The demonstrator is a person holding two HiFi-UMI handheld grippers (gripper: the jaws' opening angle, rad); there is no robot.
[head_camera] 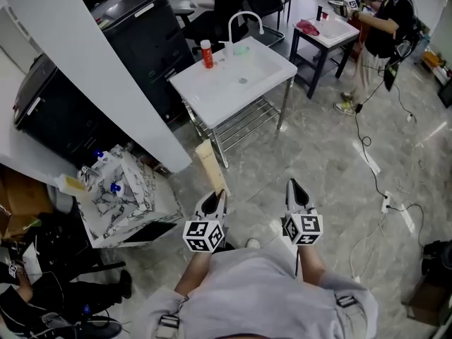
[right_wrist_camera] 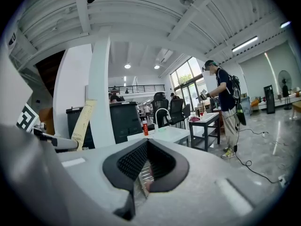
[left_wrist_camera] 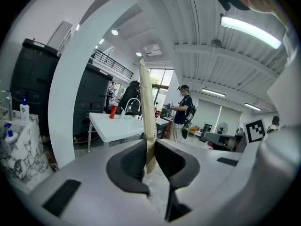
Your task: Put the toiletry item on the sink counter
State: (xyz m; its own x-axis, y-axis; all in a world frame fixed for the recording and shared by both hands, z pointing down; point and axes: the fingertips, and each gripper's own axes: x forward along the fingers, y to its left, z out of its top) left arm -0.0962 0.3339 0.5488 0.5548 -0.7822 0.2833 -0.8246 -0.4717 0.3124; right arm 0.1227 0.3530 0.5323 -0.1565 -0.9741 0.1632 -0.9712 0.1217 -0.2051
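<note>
A long tan toothbrush box (head_camera: 212, 167) stands up out of my left gripper (head_camera: 215, 199), whose jaws are shut on its lower end. In the left gripper view the toothbrush box (left_wrist_camera: 147, 112) rises between the black pads (left_wrist_camera: 134, 161). The white sink counter (head_camera: 212, 90) stands ahead across the floor, with a curved faucet (head_camera: 244, 21) and a red bottle (head_camera: 206, 54) at its back edge. My right gripper (head_camera: 296, 188) is beside the left one, shut and holding nothing. The right gripper view shows the toothbrush box (right_wrist_camera: 83, 122) at left and the sink counter (right_wrist_camera: 167, 134) ahead.
A slanted white pillar (head_camera: 99, 69) and black cabinets (head_camera: 141, 27) are left of the sink. A marbled box (head_camera: 134, 196) with spray bottles sits at lower left. A person (head_camera: 381, 27) stands at a second table (head_camera: 332, 30) far right. Cables (head_camera: 367, 154) trail over the floor.
</note>
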